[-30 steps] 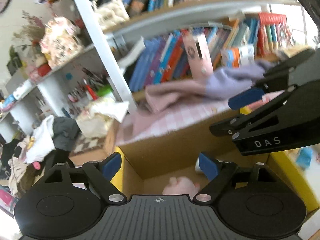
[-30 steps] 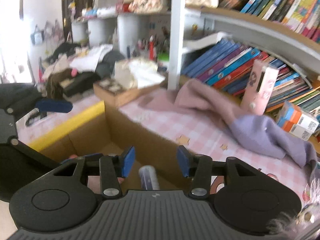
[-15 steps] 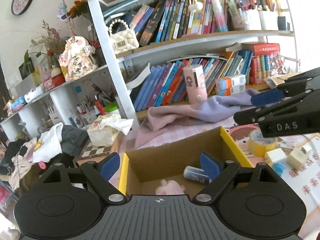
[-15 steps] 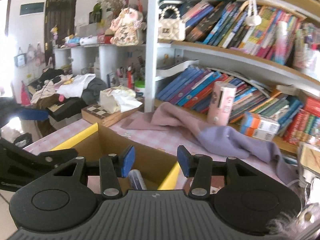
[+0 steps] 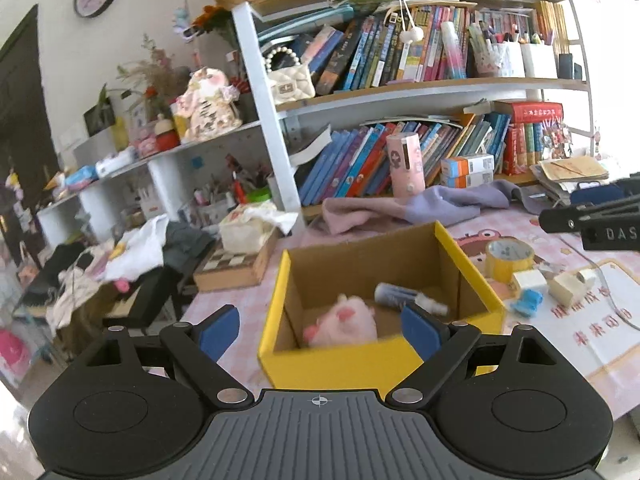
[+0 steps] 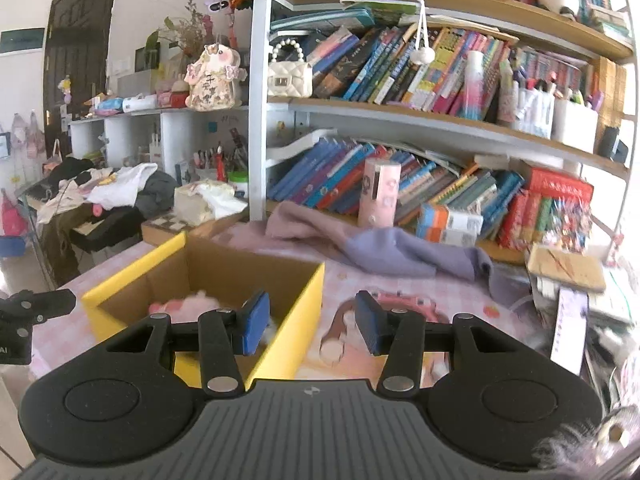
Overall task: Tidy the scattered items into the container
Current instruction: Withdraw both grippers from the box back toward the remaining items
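A: What's in the yellow box [image 5: 362,364] so far?
B: A pink plush toy [image 5: 346,320] and a small bottle [image 5: 408,296].
A: What's left?
B: Tape roll [image 5: 508,258] and small blocks [image 5: 530,280] right of it. Left gripper [image 5: 320,328] gapes wide and empty; right gripper [image 6: 310,322] stands partly open, empty.

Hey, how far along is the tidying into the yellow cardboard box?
Done: a pink plush toy and a small spray bottle lie inside the yellow cardboard box. In hand: nothing; left gripper and right gripper are both empty. Left: yellow tape roll, white blocks, blue piece.
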Motion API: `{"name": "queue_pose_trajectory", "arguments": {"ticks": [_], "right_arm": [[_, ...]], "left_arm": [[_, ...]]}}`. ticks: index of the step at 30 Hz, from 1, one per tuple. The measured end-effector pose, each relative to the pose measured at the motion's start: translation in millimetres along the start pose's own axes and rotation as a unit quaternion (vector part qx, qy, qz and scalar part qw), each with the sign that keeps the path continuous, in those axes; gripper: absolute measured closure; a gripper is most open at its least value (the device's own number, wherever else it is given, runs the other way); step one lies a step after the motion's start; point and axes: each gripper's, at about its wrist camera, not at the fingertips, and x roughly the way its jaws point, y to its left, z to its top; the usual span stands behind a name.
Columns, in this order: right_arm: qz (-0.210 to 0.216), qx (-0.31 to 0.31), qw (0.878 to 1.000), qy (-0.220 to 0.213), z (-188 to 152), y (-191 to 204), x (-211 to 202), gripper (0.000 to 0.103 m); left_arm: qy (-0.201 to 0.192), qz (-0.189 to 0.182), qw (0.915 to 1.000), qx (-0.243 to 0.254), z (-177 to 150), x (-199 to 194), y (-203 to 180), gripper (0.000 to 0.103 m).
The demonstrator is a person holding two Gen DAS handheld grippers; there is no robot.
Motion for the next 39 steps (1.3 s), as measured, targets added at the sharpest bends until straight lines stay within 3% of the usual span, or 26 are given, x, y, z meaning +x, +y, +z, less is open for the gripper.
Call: {"name": "queue_pose_trajectory", "arguments": {"ticks": [14,23,39], "right_arm": [[-0.056,-0.012,0.997,0.049,-82,22,-84,0.055],[-0.069,-0.029,0.995,0.065,-104,28,-100,0.049],[-0.101,-0.002,0.991,0.09,-122,5,-108,0.035]], "left_arm": [[0.019,-0.058,0.9979,0.023,-44,-43,-41,0.012],[0.02,-0.088,0.9959,0.006,-61,-56,-61,0.012],[0.051,-0.156,0.9849,0.056,-64,-42,-105,0.012]]}}
